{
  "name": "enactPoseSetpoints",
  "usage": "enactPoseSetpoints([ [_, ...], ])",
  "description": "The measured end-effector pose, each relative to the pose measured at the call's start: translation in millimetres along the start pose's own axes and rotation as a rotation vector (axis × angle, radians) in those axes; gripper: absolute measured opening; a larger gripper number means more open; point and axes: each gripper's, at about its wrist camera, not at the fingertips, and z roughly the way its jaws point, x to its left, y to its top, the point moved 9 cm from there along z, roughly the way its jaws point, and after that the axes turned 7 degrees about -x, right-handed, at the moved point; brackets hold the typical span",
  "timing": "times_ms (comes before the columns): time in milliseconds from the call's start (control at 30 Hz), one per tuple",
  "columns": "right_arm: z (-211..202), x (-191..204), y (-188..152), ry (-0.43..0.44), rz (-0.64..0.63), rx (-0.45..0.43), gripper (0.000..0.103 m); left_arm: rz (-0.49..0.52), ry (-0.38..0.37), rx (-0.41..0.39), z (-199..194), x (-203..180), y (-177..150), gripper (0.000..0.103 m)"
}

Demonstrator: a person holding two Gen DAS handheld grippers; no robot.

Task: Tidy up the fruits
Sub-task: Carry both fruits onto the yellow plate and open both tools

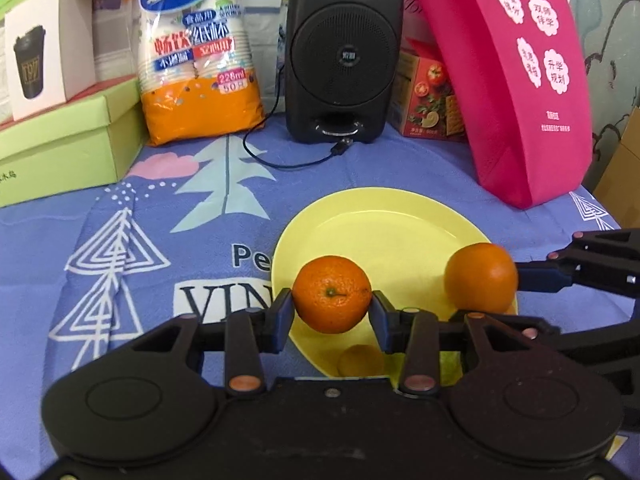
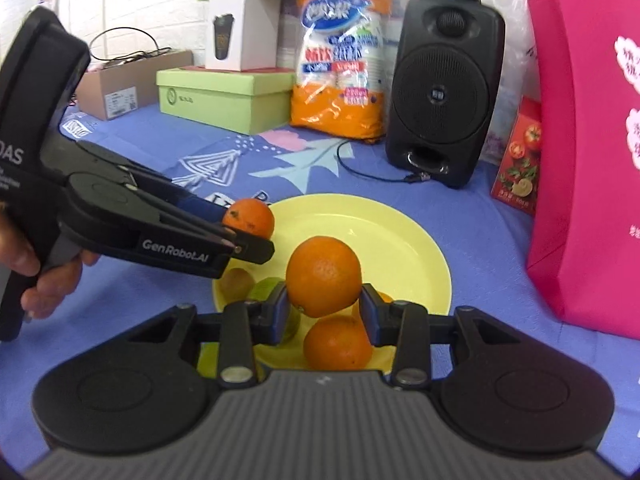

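My left gripper (image 1: 331, 307) is shut on an orange (image 1: 331, 294) and holds it over the near left rim of the yellow plate (image 1: 384, 216). My right gripper (image 2: 323, 312) is shut on a second orange (image 2: 324, 276) above the plate (image 2: 400, 248); this orange also shows in the left wrist view (image 1: 480, 277). On the plate below lie another orange (image 2: 338, 344), a kiwi (image 2: 237, 283) and a green fruit (image 2: 264, 289). The left gripper's orange shows in the right wrist view (image 2: 250, 218).
A black speaker (image 1: 344, 48) with a loose cable (image 1: 280, 156), a bag of paper cups (image 1: 196, 52), green boxes (image 1: 60, 140), a tomato box (image 1: 428, 96) and a pink bag (image 1: 516, 80) stand behind the plate on the blue tablecloth (image 1: 160, 240).
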Motion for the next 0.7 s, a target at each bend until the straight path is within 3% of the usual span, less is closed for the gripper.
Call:
enactPoseSetpoints([
  [200, 1.8, -5.9, -0.9, -0.017, 0.017, -0.014, 0.042, 0.025, 0.011, -0.013, 1.0, -3.3, -1.5, 0.056],
  [433, -24.6, -8.7, 0.1, -0.022, 0.027, -0.059, 0.042, 0.051, 0.041, -0.06, -33.3, -4.0, -2.5, 0.057],
  [700, -67.5, -3.3, -10.0, -0.023, 0.033, -0.1, 0.047, 0.036, 0.061, -0.077, -84.4, -1.8, -30.2, 0.057],
])
